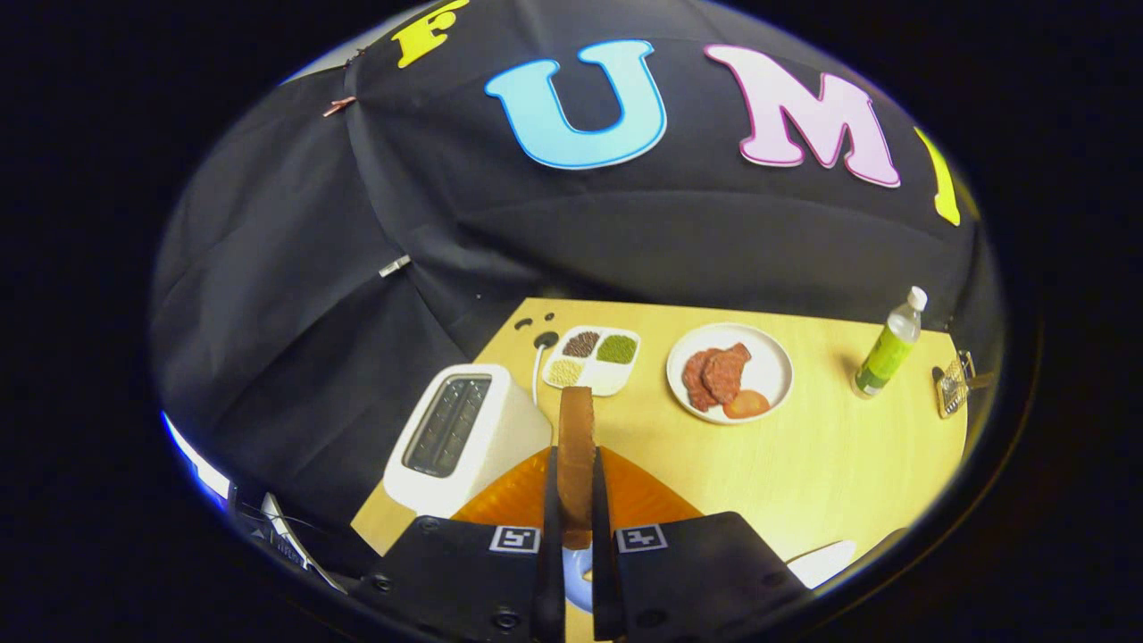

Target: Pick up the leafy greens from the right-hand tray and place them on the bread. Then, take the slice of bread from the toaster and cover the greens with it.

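The tool is raised above the near part of the tabletop, its two fingers close together and clenched on a slice of bread that stands on edge between them, both fingers pressing its flat sides. The slice rises well past the fingertips, brown crust toward the camera; its lower end is hidden between the finger bodies.

Directly beneath the fingers lies an orange tray, mostly covered by the tool, so what sits on it cannot be made out. A pale shape shows in the gap low between the fingers, too little of it to identify. Just to the right of the tool, a white rim is cut off; I cannot tell what it belongs to.

Left of the fingers and beside the orange tray stands a white toaster, its slots facing up and dark inside. Beyond the bread, a white divided dish holds brown, green and pale grains in separate compartments. To its right sits a round white plate with reddish meat pieces and an orange slice. Farther right, a green bottle with a white cap stands upright, and near the tabletop's far right edge is a small object too blurred to name.
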A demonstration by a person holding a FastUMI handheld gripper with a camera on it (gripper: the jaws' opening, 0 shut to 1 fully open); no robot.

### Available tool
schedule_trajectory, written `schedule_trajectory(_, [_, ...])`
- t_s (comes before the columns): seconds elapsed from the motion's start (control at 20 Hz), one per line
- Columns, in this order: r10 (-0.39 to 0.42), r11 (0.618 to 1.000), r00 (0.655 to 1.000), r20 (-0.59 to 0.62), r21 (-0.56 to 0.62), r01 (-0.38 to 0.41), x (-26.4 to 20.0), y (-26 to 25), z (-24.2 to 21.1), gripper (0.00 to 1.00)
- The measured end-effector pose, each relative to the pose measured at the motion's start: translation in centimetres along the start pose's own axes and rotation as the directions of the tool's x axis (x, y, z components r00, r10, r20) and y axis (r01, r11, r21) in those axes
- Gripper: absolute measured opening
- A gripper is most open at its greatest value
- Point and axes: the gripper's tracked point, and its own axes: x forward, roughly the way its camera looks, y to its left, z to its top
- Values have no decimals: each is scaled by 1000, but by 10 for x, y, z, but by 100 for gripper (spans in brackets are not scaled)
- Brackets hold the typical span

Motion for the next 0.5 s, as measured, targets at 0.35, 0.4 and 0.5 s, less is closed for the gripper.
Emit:
schedule_trajectory(0.35, [63,977,995,-74,206,-47,13,-16,-70,16])
schedule_trajectory(0.4, [64,975,995,-82,217,-45,16,-19,-78,16])
schedule_trajectory(0.5, [65,973,993,-98,227,-42,19,-25,-95,16])
